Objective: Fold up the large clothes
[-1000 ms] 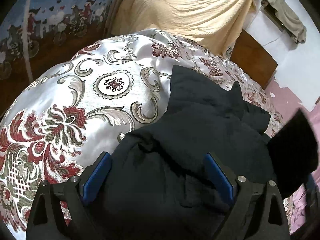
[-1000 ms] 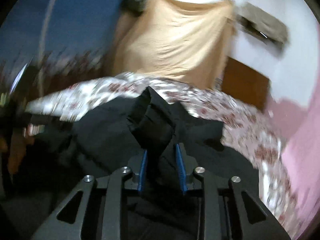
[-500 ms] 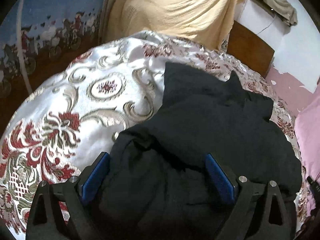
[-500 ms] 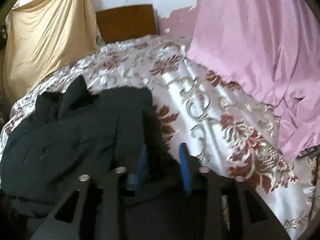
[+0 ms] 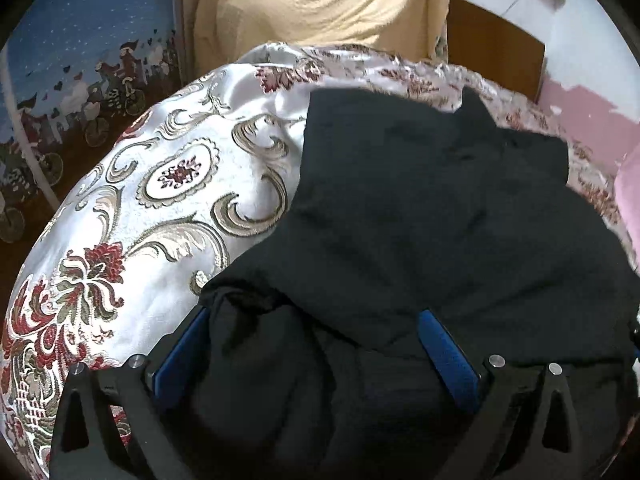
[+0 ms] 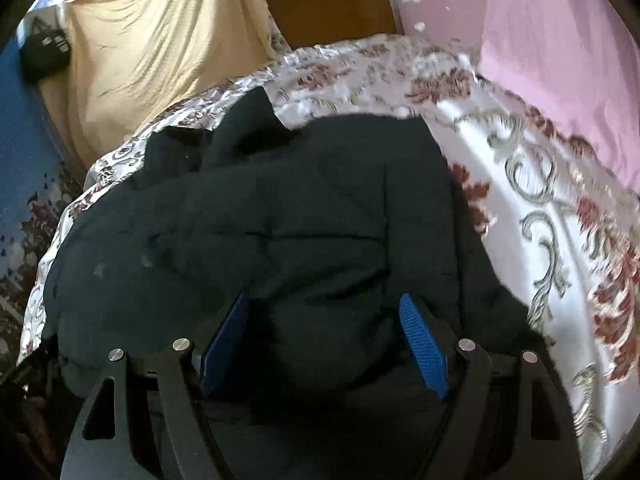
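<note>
Right gripper [image 6: 320, 344] has let go, jaws now wide like the left gripper [image 5: 316, 356], leaving the jacket [image 6: 300, 220] folded ahead.

Matt black padded cloth jacket [image 5: 420, 216] on glossy embroidered satin bedspread [image 5: 168, 208].

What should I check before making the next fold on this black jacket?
1. Left gripper open: ok, jaws spread wide over the black jacket.
2. Right gripper released: ok, jaws apart, no fabric pinched.
3. Jacket fully on the floral bedspread: cannot tell, near edge hidden behind the grippers.
4. Jacket lying flat: not ok, it is bunched and lumpy.
5. Clear bedspread beside the jacket: ok, both sides show bare cover.
</note>
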`<state>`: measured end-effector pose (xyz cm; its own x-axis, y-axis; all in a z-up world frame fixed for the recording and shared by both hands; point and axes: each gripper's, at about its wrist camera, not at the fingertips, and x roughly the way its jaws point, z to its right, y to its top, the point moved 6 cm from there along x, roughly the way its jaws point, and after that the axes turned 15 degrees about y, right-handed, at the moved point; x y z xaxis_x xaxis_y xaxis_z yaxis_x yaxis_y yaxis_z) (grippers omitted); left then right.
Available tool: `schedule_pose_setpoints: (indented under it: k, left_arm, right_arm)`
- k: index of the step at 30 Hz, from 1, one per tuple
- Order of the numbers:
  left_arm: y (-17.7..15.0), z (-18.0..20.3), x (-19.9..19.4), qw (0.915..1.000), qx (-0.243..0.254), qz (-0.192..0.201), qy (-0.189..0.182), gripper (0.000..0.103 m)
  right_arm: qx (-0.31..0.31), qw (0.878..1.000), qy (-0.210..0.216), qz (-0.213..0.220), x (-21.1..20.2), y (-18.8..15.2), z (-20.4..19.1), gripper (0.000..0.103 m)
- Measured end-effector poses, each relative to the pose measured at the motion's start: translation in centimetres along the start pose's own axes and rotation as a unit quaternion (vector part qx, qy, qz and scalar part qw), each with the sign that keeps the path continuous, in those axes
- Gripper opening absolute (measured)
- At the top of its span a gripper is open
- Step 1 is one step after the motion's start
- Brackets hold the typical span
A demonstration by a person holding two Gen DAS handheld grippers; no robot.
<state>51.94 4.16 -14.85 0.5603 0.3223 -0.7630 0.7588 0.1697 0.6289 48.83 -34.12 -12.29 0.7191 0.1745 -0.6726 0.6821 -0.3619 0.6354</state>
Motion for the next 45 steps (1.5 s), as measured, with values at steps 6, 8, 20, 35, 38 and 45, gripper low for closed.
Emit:
schedule_pose_setpoints:
  k: [6,8,20,35,38,45]
  left_arm:
    - [-0.4,0.1,0.6,1.0000,0.000,-0.004,-0.007,0.103]
    - [-0.5,0.3,0.7,1.0000,0.002,-0.002,-0.005,0.103]
    - [-0.8,0.0,0.3,0.9999,-0.010,0.006,0.000,0.103]
    - [-4.9,-2.9,-16.1,0.9956,0.079,-0.027,0.042,0.103]
    - [-6.3,-4.9,-19.9,0.9931,0.100,-0.002,0.060,0.103]
    - [-9.5,-9.4,-24.4,0.9980,0.051,-0.029,0.024,0.103]
  right_arm:
    - [-0.018,1.000,-0.020,-0.007,1.7,-0.4,-0.4,0.075]
    - [-0.018,1.000,-0.020,-0.007,2.0,-0.4,-0.3,0.077]
    - [-0.012,1.000,-0.003,0.006,1.7,-0.7,-0.4,0.083]
    - [-0.040,0.997,0.048,-0.054,-7.9,-4.3,-4.9,0.097]
    - [-0.047,0.995,0.063,-0.066,-10.8,-5.7,-5.2,0.097]
    - [-0.087,0.989,0.072,-0.096,-16.5,-10.1,-6.0,0.097]
